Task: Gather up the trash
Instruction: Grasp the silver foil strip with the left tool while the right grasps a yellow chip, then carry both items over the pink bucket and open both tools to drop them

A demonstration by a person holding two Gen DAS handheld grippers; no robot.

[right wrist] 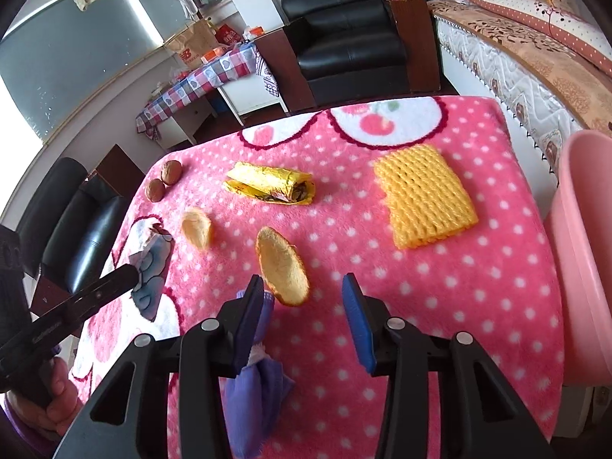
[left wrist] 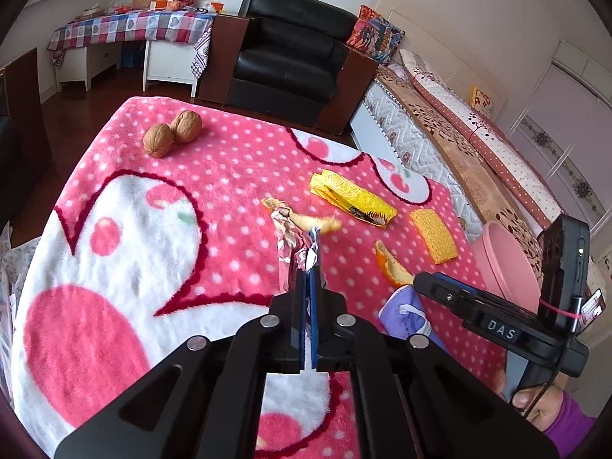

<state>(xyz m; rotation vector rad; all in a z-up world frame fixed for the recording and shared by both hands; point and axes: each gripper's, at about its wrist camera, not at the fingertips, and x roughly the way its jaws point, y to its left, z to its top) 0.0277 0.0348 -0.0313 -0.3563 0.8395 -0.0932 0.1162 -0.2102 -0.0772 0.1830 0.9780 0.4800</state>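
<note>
My left gripper (left wrist: 309, 267) is shut on a crumpled foil wrapper (left wrist: 292, 241) and holds it just above the pink dotted blanket (left wrist: 229, 160); it also shows in the right wrist view (right wrist: 151, 267). My right gripper (right wrist: 302, 287) is open, its jaws on either side of an orange peel (right wrist: 281, 266). A second peel (right wrist: 197, 227), a yellow wrapper (right wrist: 267, 185), a yellow foam net (right wrist: 422, 199) and a purple cloth (right wrist: 256, 390) lie on the blanket. A pink bin (right wrist: 581, 252) stands at the right edge.
Two walnuts (left wrist: 172, 133) lie at the far left corner. A black armchair (left wrist: 290, 53) stands behind the table, a bed (left wrist: 459, 130) to the right, a checked-cloth table (left wrist: 130, 26) at the back.
</note>
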